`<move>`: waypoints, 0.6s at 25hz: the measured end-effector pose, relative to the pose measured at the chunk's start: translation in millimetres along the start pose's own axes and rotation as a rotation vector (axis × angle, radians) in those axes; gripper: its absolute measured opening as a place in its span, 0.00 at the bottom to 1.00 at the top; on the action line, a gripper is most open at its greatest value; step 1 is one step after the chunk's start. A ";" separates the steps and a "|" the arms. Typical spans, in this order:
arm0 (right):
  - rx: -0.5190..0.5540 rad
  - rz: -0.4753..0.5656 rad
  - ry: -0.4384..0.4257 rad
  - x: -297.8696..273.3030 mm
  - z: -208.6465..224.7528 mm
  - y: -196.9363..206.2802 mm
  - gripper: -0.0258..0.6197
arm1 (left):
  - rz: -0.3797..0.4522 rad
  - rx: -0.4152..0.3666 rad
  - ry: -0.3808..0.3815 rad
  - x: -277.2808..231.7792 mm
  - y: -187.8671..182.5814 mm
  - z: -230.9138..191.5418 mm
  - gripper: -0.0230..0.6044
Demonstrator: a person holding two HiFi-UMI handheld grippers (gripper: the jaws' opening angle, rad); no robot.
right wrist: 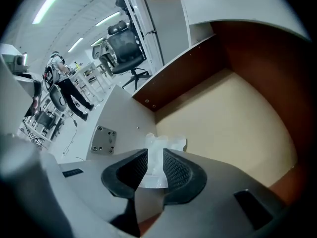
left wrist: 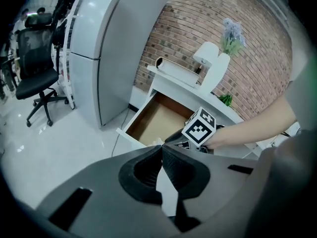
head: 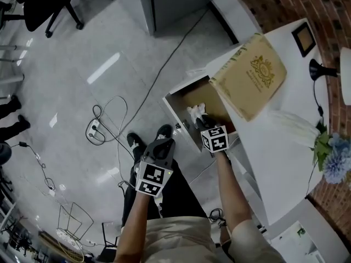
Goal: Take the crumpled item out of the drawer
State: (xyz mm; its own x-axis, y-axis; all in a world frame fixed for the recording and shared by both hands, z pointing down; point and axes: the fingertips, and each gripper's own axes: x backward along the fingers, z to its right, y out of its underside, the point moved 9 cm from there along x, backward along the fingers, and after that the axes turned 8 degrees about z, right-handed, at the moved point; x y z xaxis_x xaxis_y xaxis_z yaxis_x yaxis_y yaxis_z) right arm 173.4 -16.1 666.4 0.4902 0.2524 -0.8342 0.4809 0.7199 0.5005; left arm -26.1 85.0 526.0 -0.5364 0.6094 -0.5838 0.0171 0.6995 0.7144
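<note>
the opening step looks finished: the white drawer with a brown inside (head: 176, 114) stands pulled out from the white desk (head: 274, 163), and the right gripper (right wrist: 155, 158) is with its tips inside it.

the crumpled white paper ball (right wrist: 164, 144) lies on the tan bottom of the drawer, in the corner beside the white front panel (right wrist: 119, 118). it is directly ahead of the right gripper and reaches partly in between its black ribbed pads (right wrist: 177, 170). the jaws of this gripper stand apart, one on each side of the paper. the paper fills most of the gap, but i see no sign that it is squeezed, so i judge that the pads are around it and do not yet press on it. it rests on the drawer bottom and is not lifted.

the left gripper (left wrist: 162, 148) is well behind the right one and to its left, outside the drawer, above the person's legs (head: 164, 196). its jaws meet at the tips and nothing is between them. it seems to take no part in the work now.

what is left, in my judgement: to close the right jaws on the paper until it is held, to raise it over the front panel, and to carry it out of the drawer. the paper looks light and soft, so a weak grip could catch only one fold and let it drop back.
</note>
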 end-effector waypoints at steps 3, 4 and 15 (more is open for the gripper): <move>0.021 -0.012 -0.008 -5.7 2.4 -1.5 0.26 | 0.009 0.019 0.005 -7.1 -1.5 1.0 0.06; 0.020 -0.017 -0.010 -7.3 3.8 -1.8 0.28 | 0.010 0.020 0.010 -10.0 -1.8 2.5 0.06; 0.145 -0.094 -0.024 -29.9 1.8 -11.5 0.33 | -0.003 -0.001 0.034 -21.3 3.7 -3.1 0.06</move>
State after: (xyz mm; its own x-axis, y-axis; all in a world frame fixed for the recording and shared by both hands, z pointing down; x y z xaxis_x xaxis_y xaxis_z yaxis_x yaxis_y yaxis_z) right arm 154.5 -33.1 685.9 0.4543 0.1717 -0.8741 0.6246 0.6382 0.4500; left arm -17.2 73.5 542.3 -0.5650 0.5943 -0.5724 0.0146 0.7008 0.7132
